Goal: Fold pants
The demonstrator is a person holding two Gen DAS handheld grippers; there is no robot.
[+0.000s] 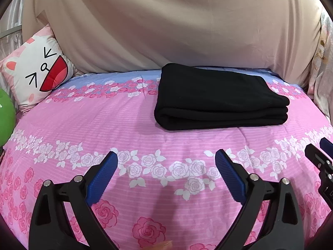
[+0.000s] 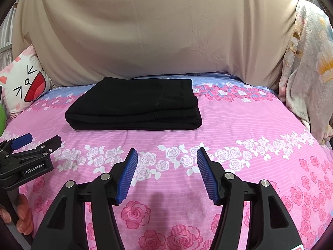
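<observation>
Two grippers: you hold one in each hand, both low over the near part of the bed, side by side and neither touching the pants.
Left gripper (image 1: 166, 170): its jaws stand spread wide, with nothing between the blue ribbed pads (image 1: 102, 179) but bare cover; from the right wrist view you see it at the left edge (image 2: 36, 142), and your fingers (image 2: 24, 218) wrap its handle below.
Right gripper (image 2: 167, 169): its jaws are spread too, a little narrower than the left pair, and hold nothing; from the left wrist view only its tip shows at the right edge (image 1: 318, 152).
Bed cover (image 1: 104, 125): pink with fine stripes, big pink roses nearest you, then a band of white roses just past your fingertips, then a blue strip with more roses at the far side.
Pants (image 1: 220, 98): black, folded into a flat stacked rectangle, lying on the cover beyond the white rose band, well apart from both grippers; the rolled fold faces you and the layered edges show at the right end. From the right wrist view they sit ahead and to the left (image 2: 135, 104).
Cat cushion (image 1: 35, 73): white and pink with a drawn face and red mouth, propped at the far left, apart from the pants.
Green object (image 1: 6, 116): at the left edge beside the cushion; you cannot tell what it is.
Beige sheet (image 1: 166, 25): hangs in folds behind the bed, just behind the pants.
Pale flowered cloth (image 2: 308, 66): bunched at the far right.
</observation>
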